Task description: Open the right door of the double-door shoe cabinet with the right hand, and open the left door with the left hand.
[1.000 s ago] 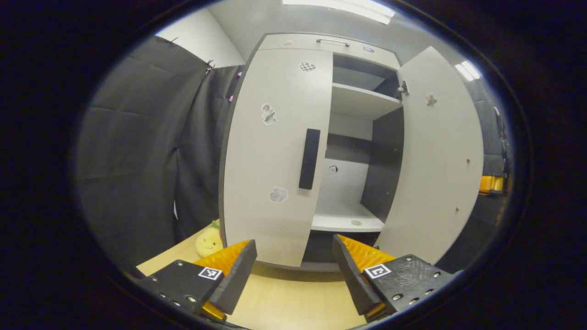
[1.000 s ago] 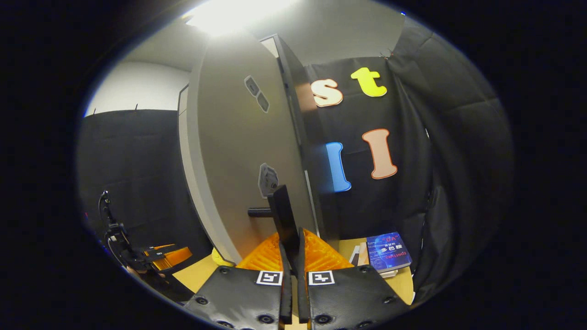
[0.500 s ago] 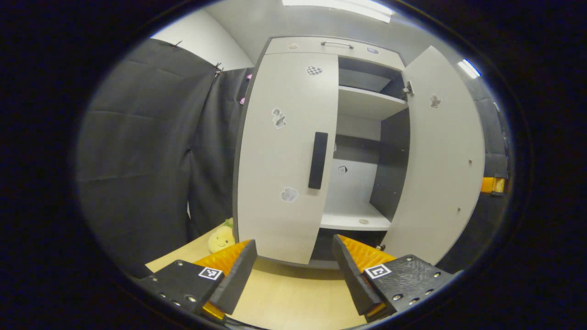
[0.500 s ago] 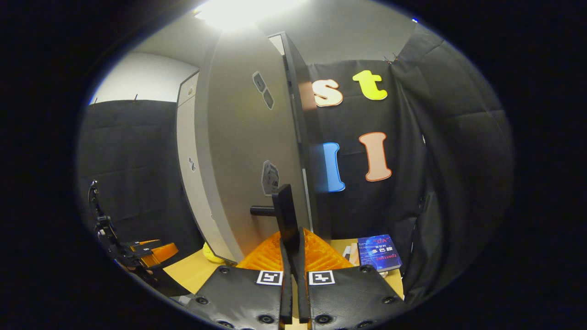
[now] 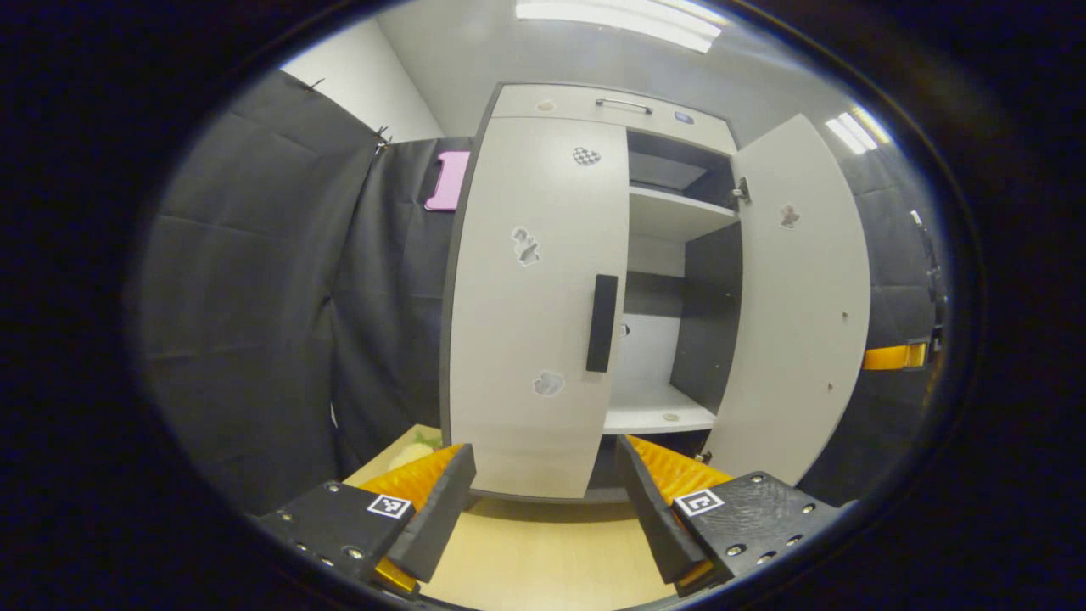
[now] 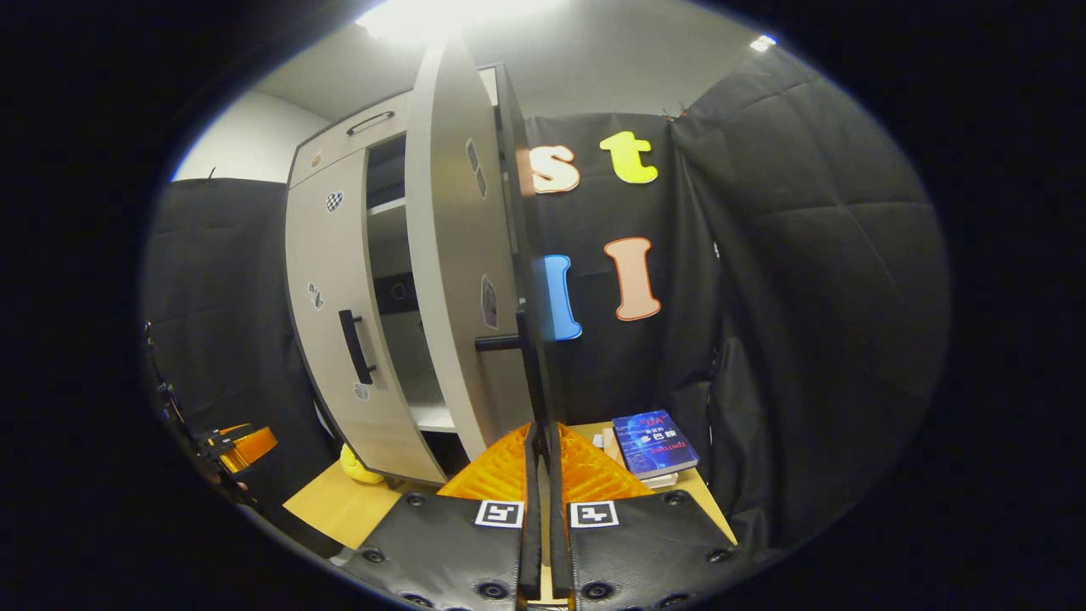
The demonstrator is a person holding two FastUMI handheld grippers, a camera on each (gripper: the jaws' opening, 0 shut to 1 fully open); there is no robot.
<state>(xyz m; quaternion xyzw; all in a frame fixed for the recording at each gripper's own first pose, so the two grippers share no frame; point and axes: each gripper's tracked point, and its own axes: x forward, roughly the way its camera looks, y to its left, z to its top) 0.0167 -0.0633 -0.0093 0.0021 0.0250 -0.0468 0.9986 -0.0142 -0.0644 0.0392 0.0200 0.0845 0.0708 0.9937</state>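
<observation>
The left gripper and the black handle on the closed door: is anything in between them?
Nothing. In the left gripper view, between the open left gripper and the left door's handle is just bare wooden table and door front.

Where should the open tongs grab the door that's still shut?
Best on the dark handle of the left door. It is a tall upright bar near the door's inner edge and stands off the panel, so the left tongs, open, could likely come straight from the front, one finger either side, and close across its middle.
</observation>
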